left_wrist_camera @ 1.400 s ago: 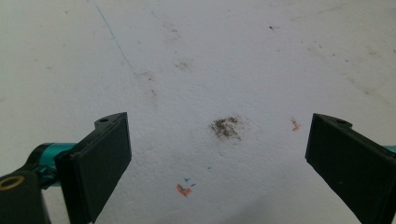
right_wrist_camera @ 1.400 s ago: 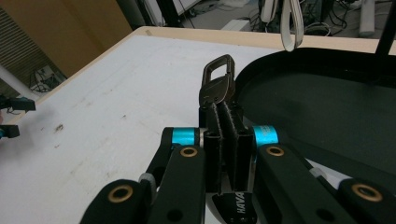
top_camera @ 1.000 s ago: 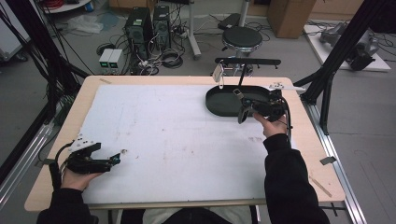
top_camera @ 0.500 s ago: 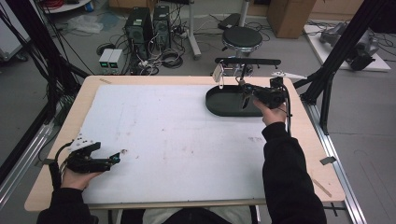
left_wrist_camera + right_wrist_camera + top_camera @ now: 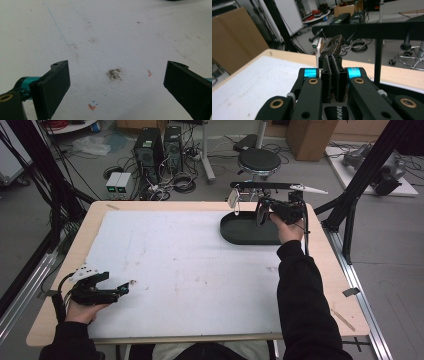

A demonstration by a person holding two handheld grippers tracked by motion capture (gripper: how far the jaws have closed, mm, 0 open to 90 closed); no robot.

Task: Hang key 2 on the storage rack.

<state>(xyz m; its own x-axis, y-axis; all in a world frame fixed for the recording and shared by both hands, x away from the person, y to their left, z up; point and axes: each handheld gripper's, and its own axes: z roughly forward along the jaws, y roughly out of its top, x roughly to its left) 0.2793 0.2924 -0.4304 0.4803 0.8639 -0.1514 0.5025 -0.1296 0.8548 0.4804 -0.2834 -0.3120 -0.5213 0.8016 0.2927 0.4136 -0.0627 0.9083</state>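
My right fingers [image 5: 327,75], clamped on a small brownish clip [image 5: 333,43], had lifted from the black tray [image 5: 240,234] toward the rack bar [image 5: 265,185] at the table's [image 5: 325,280] far right corner, likely to hang it. My left fingers [image 5: 53,85] rested apart.

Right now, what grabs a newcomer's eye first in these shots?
The right gripper, raised at the table's far right over a black oval tray, its jaws shut on a small metal clip beneath a black stand's crossbar. Next, the left gripper resting near left on the stained white mat, jaws wide open with nothing between them.
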